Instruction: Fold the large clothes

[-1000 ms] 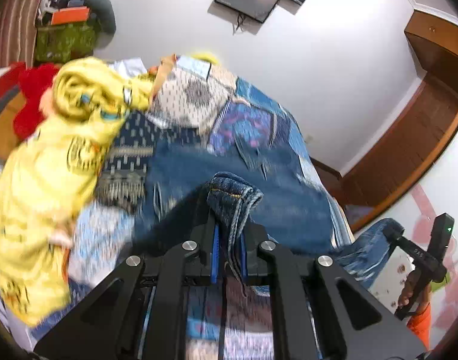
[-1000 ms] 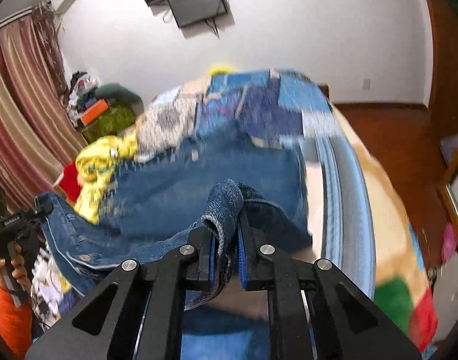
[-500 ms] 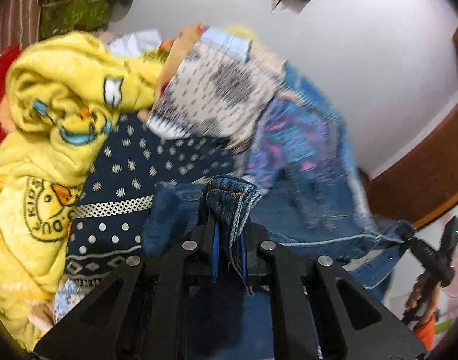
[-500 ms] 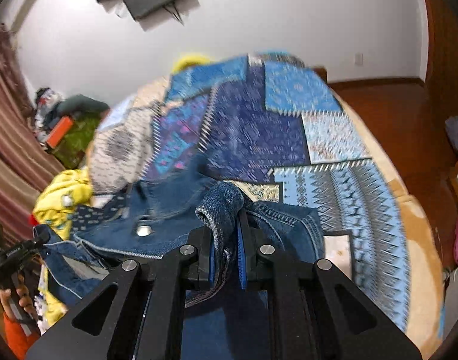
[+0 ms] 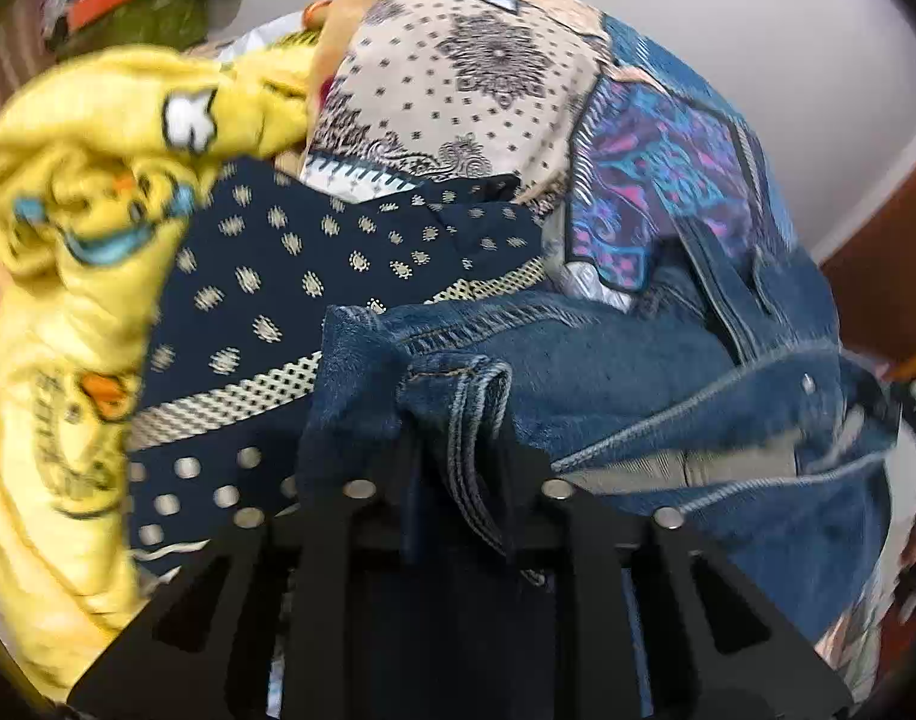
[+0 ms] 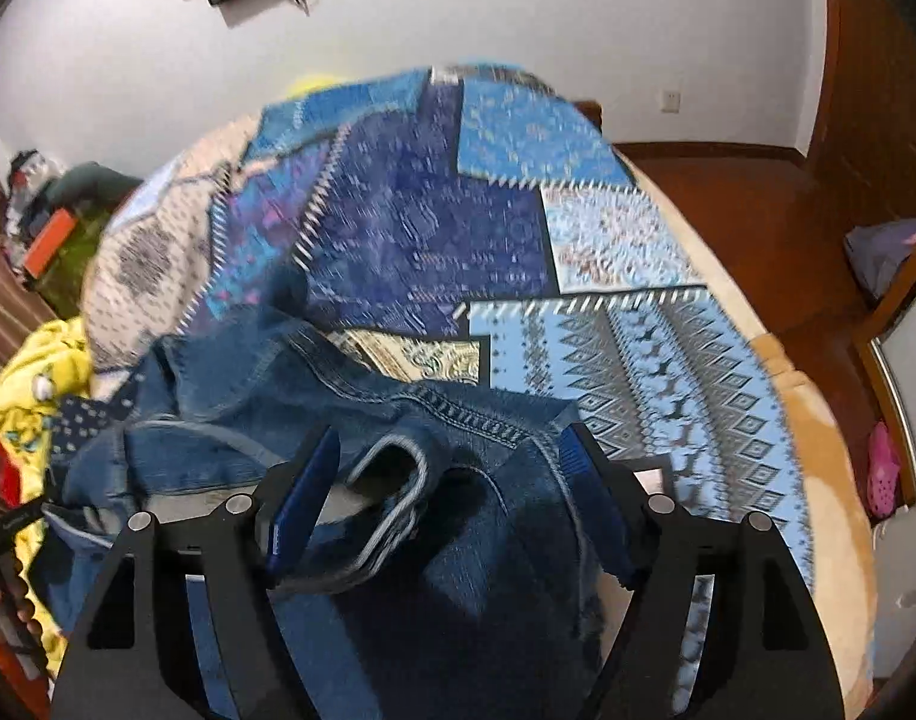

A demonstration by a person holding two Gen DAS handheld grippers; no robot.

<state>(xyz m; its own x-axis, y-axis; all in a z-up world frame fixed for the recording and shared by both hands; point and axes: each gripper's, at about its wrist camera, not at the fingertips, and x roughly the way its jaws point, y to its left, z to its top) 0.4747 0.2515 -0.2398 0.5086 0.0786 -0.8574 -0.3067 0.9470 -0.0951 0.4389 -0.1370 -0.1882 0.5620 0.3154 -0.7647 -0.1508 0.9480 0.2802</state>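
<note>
1. Locate the denim garment (image 6: 506, 540): it lies bunched on the patchwork bedspread (image 6: 638, 348) at the near end of the bed, beside the yellow blanket (image 5: 68, 300).
2. Judge progress as early to middle. One fold of denim is laid over onto itself, but the cloth is still rumpled and no neat, flat stack shows. Flattening and further folds remain.
3. Check the right hand-held gripper (image 6: 452, 480). Its jaws have just been opening and now stand spread wide. A seamed denim edge (image 6: 392, 504) lies loose between the blue pads, and neither pad presses on it.
4. Check the left hand-held gripper (image 5: 458, 462). Its jaws have just been opening a little. A seamed fold of denim (image 5: 464, 420) still sits in the narrow gap; you cannot tell whether the pads still press on it, since the cloth hides them.
5. Note the pose: both hand-held grippers point steeply down at the garment, low over it, one at each side of the fold.
6. Note the dark dotted cloth (image 5: 314, 276) lying under the denim on the blanket side.
</note>
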